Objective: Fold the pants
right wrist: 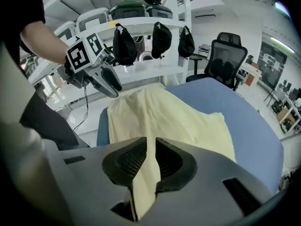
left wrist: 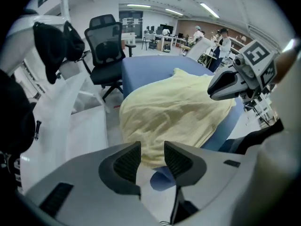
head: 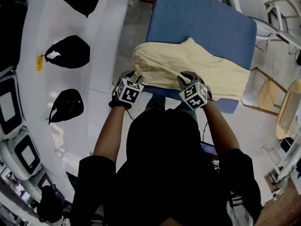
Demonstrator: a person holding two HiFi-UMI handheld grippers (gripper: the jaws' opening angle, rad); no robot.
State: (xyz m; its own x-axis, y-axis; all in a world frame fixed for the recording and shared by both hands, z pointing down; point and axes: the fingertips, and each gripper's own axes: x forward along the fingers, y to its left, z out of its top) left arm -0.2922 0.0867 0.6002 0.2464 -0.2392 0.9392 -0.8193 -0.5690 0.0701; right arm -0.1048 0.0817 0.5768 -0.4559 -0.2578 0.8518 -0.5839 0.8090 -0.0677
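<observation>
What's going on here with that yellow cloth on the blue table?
A person is folding pale yellow pants on a blue table, with a tool in each hand. The right tool is clamped on the pants' near edge. The left tool is open beside their near left corner, gripping nothing. The pants lie loosely, not neatly folded yet.

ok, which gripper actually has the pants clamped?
The right gripper: the cream pants run pinched between its nearly closed jaws. The left gripper stands with jaws apart, its pads not pressing the cloth.
</observation>
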